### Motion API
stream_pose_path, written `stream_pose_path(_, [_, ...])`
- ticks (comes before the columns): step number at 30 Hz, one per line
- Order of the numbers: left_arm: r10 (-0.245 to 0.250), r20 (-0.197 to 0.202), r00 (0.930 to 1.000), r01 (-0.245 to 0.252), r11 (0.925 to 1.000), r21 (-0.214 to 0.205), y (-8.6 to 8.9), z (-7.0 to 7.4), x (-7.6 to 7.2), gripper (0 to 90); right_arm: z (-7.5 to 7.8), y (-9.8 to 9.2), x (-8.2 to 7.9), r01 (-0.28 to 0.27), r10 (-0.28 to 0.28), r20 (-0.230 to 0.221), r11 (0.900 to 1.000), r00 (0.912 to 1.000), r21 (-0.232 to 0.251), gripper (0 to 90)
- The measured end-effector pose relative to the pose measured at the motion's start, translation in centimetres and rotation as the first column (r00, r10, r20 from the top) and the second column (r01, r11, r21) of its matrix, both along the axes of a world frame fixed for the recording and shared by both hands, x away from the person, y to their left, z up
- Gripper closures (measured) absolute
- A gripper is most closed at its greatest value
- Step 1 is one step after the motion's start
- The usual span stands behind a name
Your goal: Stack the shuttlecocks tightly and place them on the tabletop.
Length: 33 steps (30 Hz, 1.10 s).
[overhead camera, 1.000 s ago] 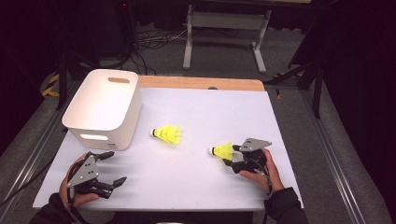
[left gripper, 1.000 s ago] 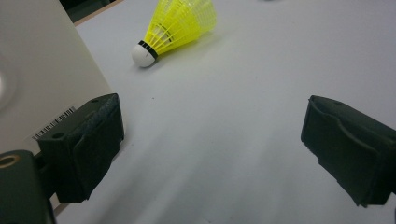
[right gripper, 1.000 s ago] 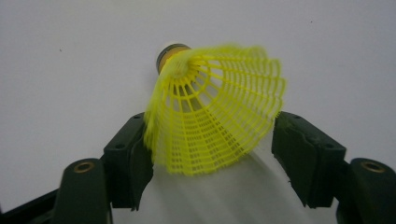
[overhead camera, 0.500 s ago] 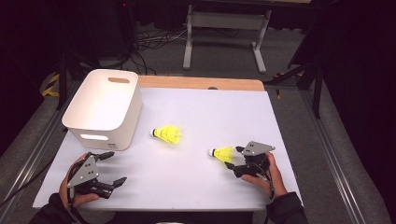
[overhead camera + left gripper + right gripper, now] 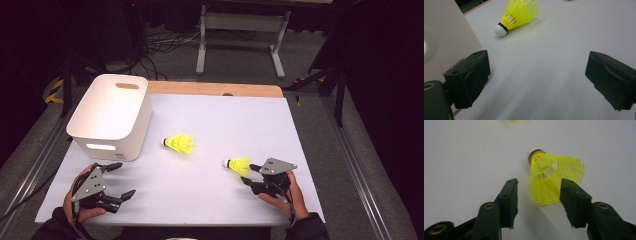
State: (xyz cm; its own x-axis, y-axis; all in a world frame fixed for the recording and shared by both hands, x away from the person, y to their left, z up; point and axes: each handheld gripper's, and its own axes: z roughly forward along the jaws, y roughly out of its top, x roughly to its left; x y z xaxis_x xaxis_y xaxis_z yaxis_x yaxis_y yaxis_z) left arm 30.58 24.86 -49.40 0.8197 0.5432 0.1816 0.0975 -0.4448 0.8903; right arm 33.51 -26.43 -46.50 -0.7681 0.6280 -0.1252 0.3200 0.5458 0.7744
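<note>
right claw (image 5: 537, 197) closing round shuttlecock (image 5: 554, 177)

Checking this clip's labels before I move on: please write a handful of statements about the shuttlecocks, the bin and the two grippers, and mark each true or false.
1. Two yellow plastic shuttlecocks lie on the white table: one near the bin, one by the right gripper. True.
2. The white plastic bin holds a shuttlecock. False: nothing shows inside it.
3. The right gripper has its jaws either side of a shuttlecock's skirt. True; they have just been closing, a gap remaining on one side.
4. The left gripper grips a shuttlecock. False: its jaws stand wide apart with nothing between.
5. Both shuttlecocks stand upright on their corks. False: both lie on their sides.
</note>
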Motion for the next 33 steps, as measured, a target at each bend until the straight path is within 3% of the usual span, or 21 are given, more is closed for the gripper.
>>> stream_pose_path(14, [-0.005, -0.006, 1.0000, 0.005, 1.0000, 0.003, -0.1, -0.1, 0.2, 6.8, -0.8, 1.6, 0.4, -0.030, 0.030, 0.006, 0.9995, 0.9995, -0.012, 86.3])
stream_pose_path(21, [-0.007, -0.005, 1.0000, 0.007, 0.9999, 0.009, -0.2, -0.1, 0.1, 6.8, -0.9, 1.8, 0.4, -0.045, 0.045, 0.012, 0.9990, 0.9989, -0.007, 88.3])
stream_pose_path(24, [-0.003, -0.003, 1.0000, 0.003, 1.0000, 0.004, -0.1, -0.1, 0.1, 6.7, -0.8, 1.6, 0.5, -0.048, 0.047, 0.008, 0.9987, 0.9988, 0.019, 89.0])
stream_pose_path(33, [-0.003, 0.001, 1.0000, 0.003, 1.0000, 0.006, -0.1, -0.1, 0.1, 6.7, -0.4, 1.5, 0.2, -0.045, 0.044, 0.038, 0.9987, 0.9983, 0.024, 89.5])
